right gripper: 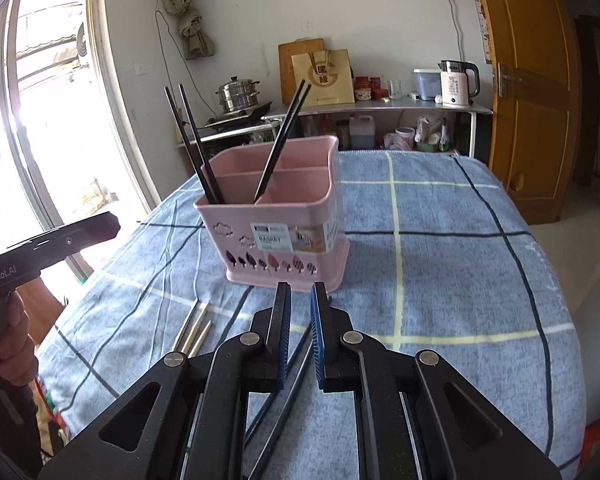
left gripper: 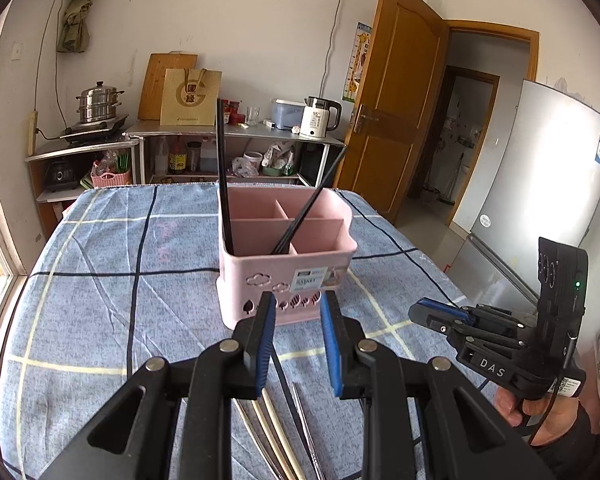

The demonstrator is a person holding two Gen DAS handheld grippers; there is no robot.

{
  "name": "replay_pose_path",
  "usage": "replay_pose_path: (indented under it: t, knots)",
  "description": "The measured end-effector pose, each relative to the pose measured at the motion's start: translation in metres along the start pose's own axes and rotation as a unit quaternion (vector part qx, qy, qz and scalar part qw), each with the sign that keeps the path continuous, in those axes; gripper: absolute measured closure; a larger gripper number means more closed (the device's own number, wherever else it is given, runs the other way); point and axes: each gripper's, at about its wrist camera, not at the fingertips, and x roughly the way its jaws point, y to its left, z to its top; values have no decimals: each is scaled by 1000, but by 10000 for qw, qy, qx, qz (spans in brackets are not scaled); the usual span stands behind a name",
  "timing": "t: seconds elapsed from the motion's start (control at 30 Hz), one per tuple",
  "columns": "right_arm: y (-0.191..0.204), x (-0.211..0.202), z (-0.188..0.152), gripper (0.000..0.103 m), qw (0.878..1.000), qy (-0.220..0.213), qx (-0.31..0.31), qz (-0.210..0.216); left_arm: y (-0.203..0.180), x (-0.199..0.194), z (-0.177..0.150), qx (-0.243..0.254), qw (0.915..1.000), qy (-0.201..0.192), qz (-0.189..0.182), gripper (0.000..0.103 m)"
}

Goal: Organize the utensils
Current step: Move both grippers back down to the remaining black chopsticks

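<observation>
- Left gripper [left gripper: 296, 300]: hangs just in front of the pink caddy [left gripper: 286, 276], jaws apart, nothing between them.
- Right gripper [right gripper: 300, 292]: also just in front of the caddy, a little to its right side; a narrow gap shows between its jaws and nothing is clamped there.
- Loose items in front of the caddy, on the blue checked tablecloth [right gripper: 440, 260]: silver metal chopsticks [right gripper: 194, 326] lie flat under and beside the left gripper, well short of the caddy base. Black chopsticks [right gripper: 296, 364] lie beneath the right gripper, partly hidden by it; their count cannot be told.
- Caddy contents: it is divided into compartments. Two black chopsticks [right gripper: 192, 140] stand at the left end of the front left compartment, leaning left. A further pair [right gripper: 284, 136] stands against the central divider, leaning right; which compartment holds their tips cannot be told. The rear compartments appear empty, as far as the views show.
- Progress, as judged: partly complete. Four black chopsticks are stowed; the silver set and the remaining black ones await collection.
- Behind the caddy: a counter with a white kettle [left gripper: 318, 118] and a steamer pot [left gripper: 98, 102], not involved.
</observation>
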Motion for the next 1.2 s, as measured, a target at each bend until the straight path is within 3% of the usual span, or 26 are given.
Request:
replay_pose_path:
  t: [0.3, 0.5, 0.83, 1.2]
  knots:
    - [-1, 44, -34, 93, 9970, 771, 43, -61, 6, 17, -28, -279, 9989, 368, -46, 79]
    - [-1, 62, -43, 93, 9943, 1058, 26, -132, 4, 27, -37, -344, 9979, 542, -72, 79]
    - [-14, 53, -47, 94, 9931, 1161, -120, -148, -17, 57, -43, -241, 9947, 969, -260, 79]
    - [-41, 37, -52, 94, 9926, 1184, -41, -264, -54, 112, -53, -64, 9850, 1669, -442, 79]
